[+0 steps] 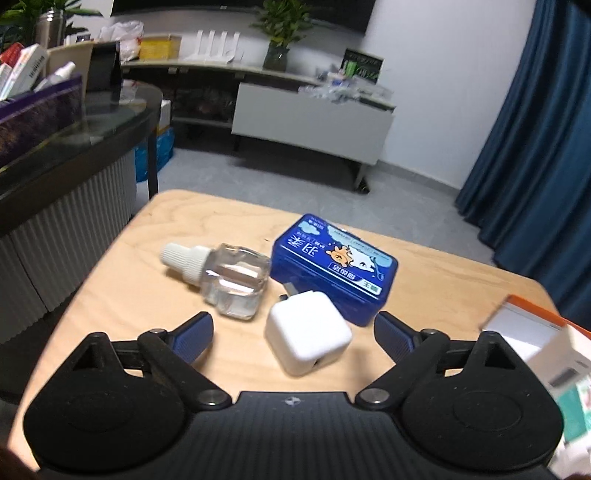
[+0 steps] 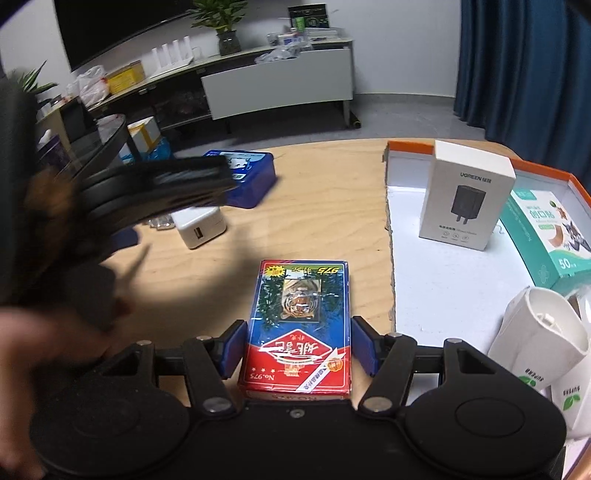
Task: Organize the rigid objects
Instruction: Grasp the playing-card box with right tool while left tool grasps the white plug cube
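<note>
Only my left wrist view shows clear refill bottle [image 1: 225,278] lying beside blue tin [image 1: 334,271], white charger cube [image 1: 306,338] just ahead of my left tongs [image 1: 293,334], spread wide, nothing gripped. Only right wrist view shows my right tongs [image 2: 293,345] clamped on card deck [image 2: 295,332] over tabletop [image 2: 317,221], beside orange-rimmed tray [image 2: 443,277]. Tray holds UGREEN box [image 2: 465,199], mask box [image 2: 546,236], white pouches [image 2: 535,343].

Living room: wall television [image 2: 122,26], low media console [image 1: 258,85], potted plant [image 1: 282,33], blue curtains [image 1: 535,147].
</note>
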{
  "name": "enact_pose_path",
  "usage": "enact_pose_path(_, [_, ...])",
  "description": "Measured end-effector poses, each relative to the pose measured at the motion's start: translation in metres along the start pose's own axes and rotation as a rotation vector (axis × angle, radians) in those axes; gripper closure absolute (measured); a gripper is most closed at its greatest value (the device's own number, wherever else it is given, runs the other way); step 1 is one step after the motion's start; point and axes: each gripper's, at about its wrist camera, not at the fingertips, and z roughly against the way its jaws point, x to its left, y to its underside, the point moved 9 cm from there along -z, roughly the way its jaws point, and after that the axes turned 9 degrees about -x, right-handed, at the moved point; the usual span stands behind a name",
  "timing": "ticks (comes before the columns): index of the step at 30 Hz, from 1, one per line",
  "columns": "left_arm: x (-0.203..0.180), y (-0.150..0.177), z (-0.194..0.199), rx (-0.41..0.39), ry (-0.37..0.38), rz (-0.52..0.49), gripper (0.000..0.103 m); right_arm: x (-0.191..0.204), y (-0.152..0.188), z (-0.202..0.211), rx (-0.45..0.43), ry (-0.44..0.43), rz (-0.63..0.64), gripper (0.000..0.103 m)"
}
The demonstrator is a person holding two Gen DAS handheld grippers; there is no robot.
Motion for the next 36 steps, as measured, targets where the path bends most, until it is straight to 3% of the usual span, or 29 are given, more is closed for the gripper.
enact_pose_path(2, [-0.001,0.002,-0.008,0.006,-0.021,-0.033,0.016,0.0,0.0,0.0,0.002,-0.012,0.01,0.03])
enact_pose_path(4, [-0.001,0.001,-0.006,-0.016,-0.02,-0.077,0.039,-0.001,-0.001,0.0,0.007,-0.027,0.013,0.03])
enact_pose_path(7, [0.005,0.006,0.006,-0.02,0.022,-0.129,0.06,-0.003,-0.001,0.001,0.006,-0.044,0.023,0.03])
enact_pose_path(13, [0.031,0.023,0.041,-0.04,0.07,-0.207,0.061,-0.008,-0.002,0.002,0.001,-0.066,0.004,0.03])
enact_pose_path(18, [0.046,0.027,0.064,-0.032,0.063,-0.158,0.061,-0.004,-0.009,0.012,-0.04,-0.096,0.021,0.031])
enact_pose_path(24, [0.038,0.023,0.091,-0.061,0.084,-0.157,0.061,-0.002,-0.015,0.033,-0.069,-0.108,0.055,0.031])
enact_pose_path(30, [0.037,0.028,0.107,-0.067,0.081,-0.142,0.061,0.001,0.012,0.024,0.067,-0.108,0.11,0.031])
enact_pose_path(34, [0.039,0.034,0.117,-0.066,0.085,-0.141,0.061,0.008,0.014,0.011,0.089,-0.066,0.15,0.026])
enact_pose_path(36, [0.041,0.035,0.121,-0.068,0.082,-0.142,0.06,0.012,0.011,0.006,0.087,-0.046,0.17,0.031])
